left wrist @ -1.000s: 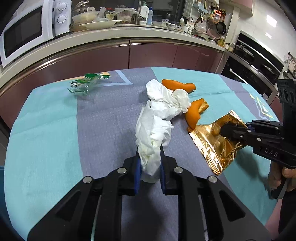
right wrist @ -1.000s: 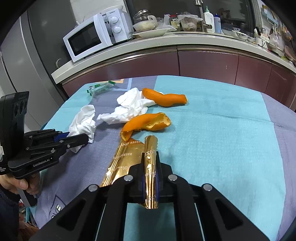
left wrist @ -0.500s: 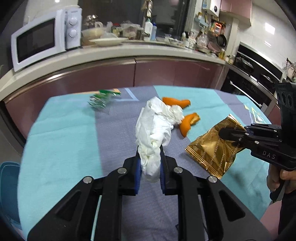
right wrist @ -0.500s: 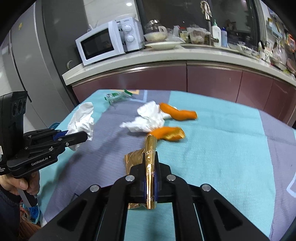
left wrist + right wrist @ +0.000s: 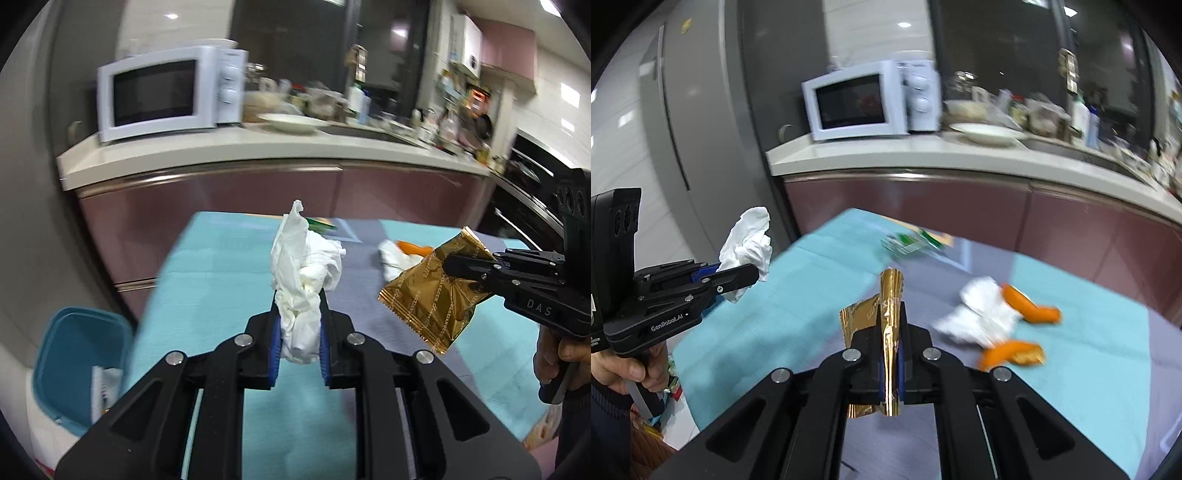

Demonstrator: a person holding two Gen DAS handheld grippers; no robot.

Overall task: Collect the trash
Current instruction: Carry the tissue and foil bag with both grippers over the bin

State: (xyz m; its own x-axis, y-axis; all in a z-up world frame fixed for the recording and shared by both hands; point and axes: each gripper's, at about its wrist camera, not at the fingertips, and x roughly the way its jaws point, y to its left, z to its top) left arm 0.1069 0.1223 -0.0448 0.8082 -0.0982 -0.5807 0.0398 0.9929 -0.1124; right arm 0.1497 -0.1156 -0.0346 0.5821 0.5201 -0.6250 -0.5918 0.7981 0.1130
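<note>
The left tool (image 5: 298, 325) is clamped on a crumpled white tissue (image 5: 303, 280), its blue pads (image 5: 275, 343) pressed against both sides of the wad, which stands up above the fingertips, clear of the surface. The right tool (image 5: 891, 350) is closed tight on a gold foil wrapper (image 5: 888, 317), pinched edge-on between its pads; from the left wrist view the same wrapper (image 5: 432, 291) hangs flat from the tips, lifted off the cloth.

Down to the left of the left tool, beside the counter's edge and lower than it, stands a teal bin (image 5: 70, 369) with its top open. Something pale lies inside against its near wall (image 5: 105, 387); what it is cannot be told.

The counter (image 5: 1089, 369) carrying the trash is covered with a cloth in teal and grey-purple panels. On it, beyond the right tool, lie a second white tissue (image 5: 982, 314) touching two orange peels, one behind it (image 5: 1030, 304) and one in front of it (image 5: 1012, 354). Farther back, near the far edge, lies a clear and green plastic wrapper (image 5: 910, 242), blurred.

Behind runs a kitchen worktop (image 5: 258, 142) over maroon cabinet fronts (image 5: 923, 206), carrying a white microwave (image 5: 166, 96), a white plate (image 5: 291, 122) and a crowd of bottles and jars. A grey refrigerator (image 5: 698, 129) stands at the left end.
</note>
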